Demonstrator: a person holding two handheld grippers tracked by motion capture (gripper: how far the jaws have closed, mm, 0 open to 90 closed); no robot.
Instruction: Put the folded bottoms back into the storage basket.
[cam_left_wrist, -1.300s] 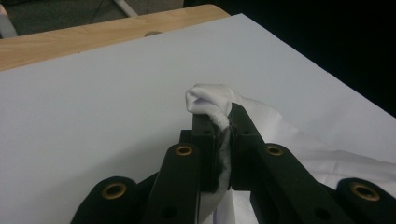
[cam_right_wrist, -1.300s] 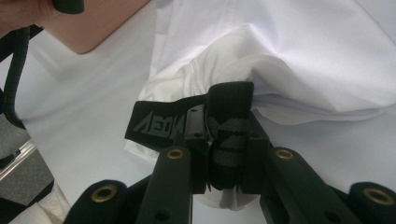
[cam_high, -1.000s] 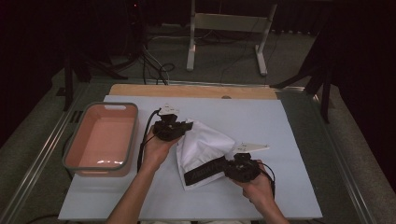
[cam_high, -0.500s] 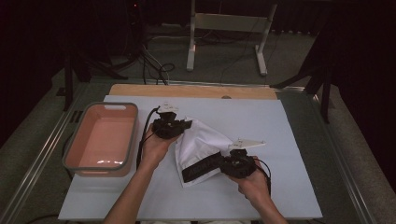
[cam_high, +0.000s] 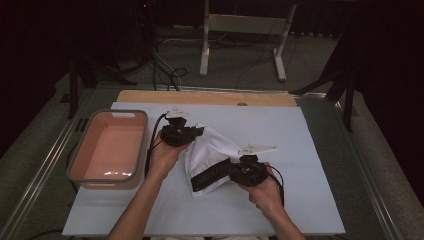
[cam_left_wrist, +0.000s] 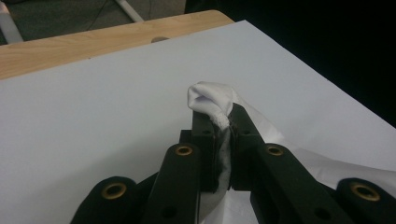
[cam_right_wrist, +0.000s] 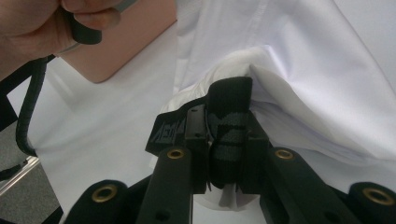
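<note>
A white garment (cam_high: 212, 147) with a black elastic waistband (cam_high: 207, 176) lies bunched in the middle of the white tabletop (cam_high: 310, 165). My left gripper (cam_high: 194, 133) is at its far left corner, shut on a pinch of the white cloth (cam_left_wrist: 210, 97); the left gripper (cam_left_wrist: 223, 122) has fabric squeezed between its jaws. My right gripper (cam_high: 229, 170) holds the near edge, and this right gripper (cam_right_wrist: 225, 125) is shut on the folded black waistband (cam_right_wrist: 229, 95), with white cloth (cam_right_wrist: 308, 88) draped to its right.
A pink tub (cam_high: 75, 155) stands on the table's left side, and the tub (cam_right_wrist: 130, 37) also appears beyond the garment in the right gripper view. A wooden strip (cam_high: 210, 97) runs along the far edge. A metal stand (cam_high: 240, 25) and cables are on the floor beyond.
My right gripper has moved a little to the left and away from the person, carrying the waistband with it and bunching the garment. The left gripper has stayed where it was.
</note>
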